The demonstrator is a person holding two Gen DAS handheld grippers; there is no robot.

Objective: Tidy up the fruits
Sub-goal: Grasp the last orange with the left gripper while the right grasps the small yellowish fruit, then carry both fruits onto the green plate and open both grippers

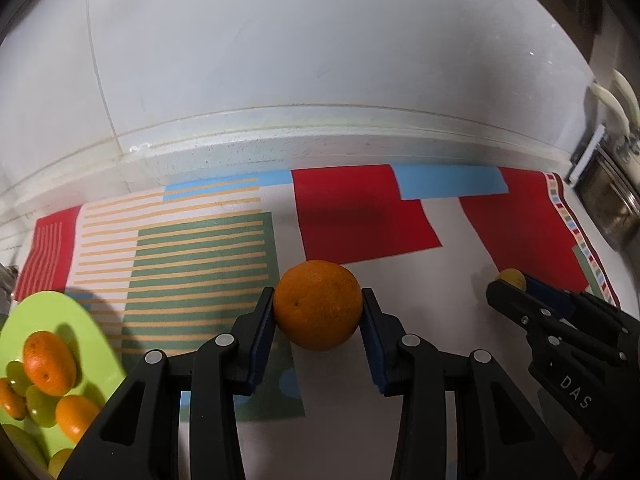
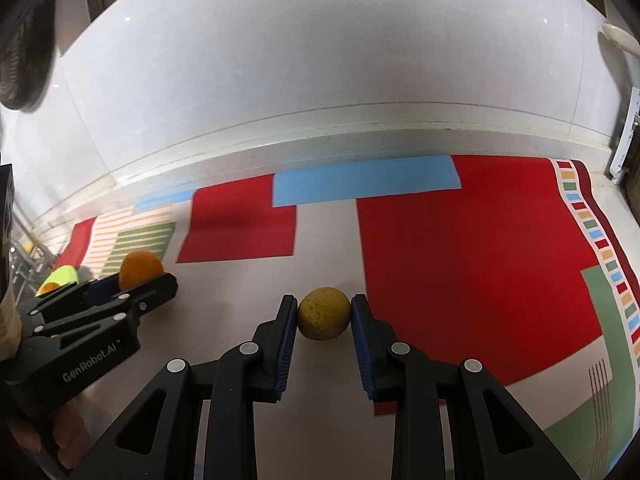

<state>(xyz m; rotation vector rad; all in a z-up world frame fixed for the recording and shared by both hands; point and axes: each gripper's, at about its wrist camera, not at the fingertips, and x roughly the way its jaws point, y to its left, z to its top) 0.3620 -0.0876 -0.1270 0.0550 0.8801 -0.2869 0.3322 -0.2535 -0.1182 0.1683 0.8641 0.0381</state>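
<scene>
Clamping a round orange fruit (image 1: 318, 305) between its blue pads, the left gripper (image 1: 318, 312) sits low at frame centre; likewise the right gripper (image 2: 324, 316) pinches a small dull-yellow round fruit (image 2: 324, 313). Both fruits rest on a patterned mat of red, blue and green blocks (image 2: 460, 248). A lime-green plate of citrus (image 1: 60, 312) lies lower left; a white tiled wall (image 1: 280, 60) rises behind.

The right gripper (image 2: 324, 316) has its jaws clamped on a yellow fruit (image 2: 323, 313) above the patterned mat (image 2: 460, 260).
</scene>
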